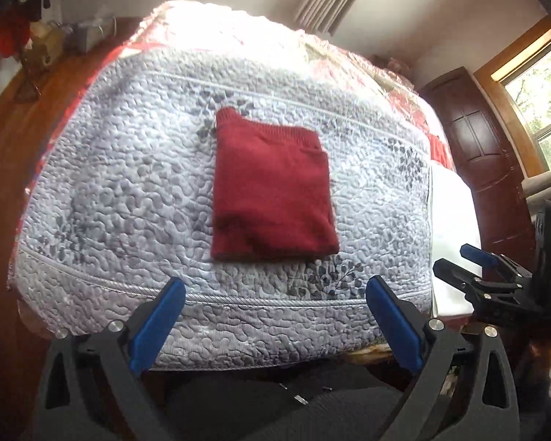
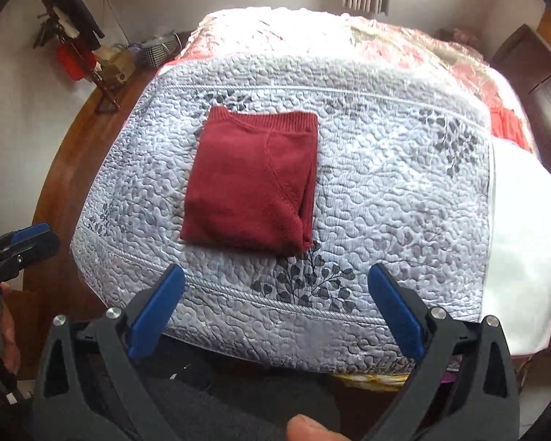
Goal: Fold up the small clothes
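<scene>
A dark red knit garment (image 1: 272, 191) lies folded into a neat rectangle on the grey quilted bedcover (image 1: 128, 183), its ribbed band at the far edge. In the right wrist view the same red garment (image 2: 251, 183) sits left of centre on the bedcover (image 2: 404, 202). My left gripper (image 1: 275, 325) hangs open over the near edge of the bed, nothing between its blue pads. My right gripper (image 2: 275, 312) is open too, held back from the garment. The right gripper (image 1: 474, 264) also shows at the right of the left wrist view, and the left gripper (image 2: 22, 246) at the left of the right one.
A white sheet (image 2: 521, 239) lies at the bed's right side. Wooden floor (image 2: 66, 169) and a coat stand (image 2: 73, 36) are to the left. A dark wooden door (image 1: 477, 154) and a window (image 1: 543, 110) stand to the right. A hand (image 2: 7, 327) holds the left tool.
</scene>
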The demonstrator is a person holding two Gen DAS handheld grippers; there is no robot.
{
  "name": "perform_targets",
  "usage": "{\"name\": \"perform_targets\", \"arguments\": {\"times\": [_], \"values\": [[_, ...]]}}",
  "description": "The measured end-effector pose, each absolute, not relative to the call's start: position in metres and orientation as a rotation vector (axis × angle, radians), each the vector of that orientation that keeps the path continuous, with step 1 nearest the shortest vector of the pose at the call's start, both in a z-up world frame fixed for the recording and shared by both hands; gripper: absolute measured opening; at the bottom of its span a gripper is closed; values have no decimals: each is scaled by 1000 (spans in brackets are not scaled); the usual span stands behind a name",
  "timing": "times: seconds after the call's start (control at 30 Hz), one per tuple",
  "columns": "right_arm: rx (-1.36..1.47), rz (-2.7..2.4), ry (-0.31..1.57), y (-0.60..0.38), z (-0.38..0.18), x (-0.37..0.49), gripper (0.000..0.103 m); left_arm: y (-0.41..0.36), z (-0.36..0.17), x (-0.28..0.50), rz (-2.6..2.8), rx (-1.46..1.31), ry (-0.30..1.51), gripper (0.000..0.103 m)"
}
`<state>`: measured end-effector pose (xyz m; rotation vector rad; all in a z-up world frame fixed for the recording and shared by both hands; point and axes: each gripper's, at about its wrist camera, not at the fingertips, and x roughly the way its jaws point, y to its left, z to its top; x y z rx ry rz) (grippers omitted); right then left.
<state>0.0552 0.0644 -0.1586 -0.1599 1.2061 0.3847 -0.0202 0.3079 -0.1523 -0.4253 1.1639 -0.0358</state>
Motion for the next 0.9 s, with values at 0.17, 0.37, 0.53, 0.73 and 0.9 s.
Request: {"name": "perform_targets", "arguments": {"times": [0.17,0.37,0.53,0.73,0.9], "values": [[-175,366,1114,59,-97,31,100,289,-96,-36,-2,-431,1100,99],[-195,357,1048,59,-56,12,100,271,-69,-44,-31,-434,1070,99],[-200,347,1027,58,-44,2,100,259,-65,-49,-49,-396,1071,99],[-204,336,1013,57,-37,-7,100,255,-62,-52,-48,-368,1068,99],[-194,320,1014,54,-36,-9,100,251,-61,-55,-60,-348,1079,99]]}}
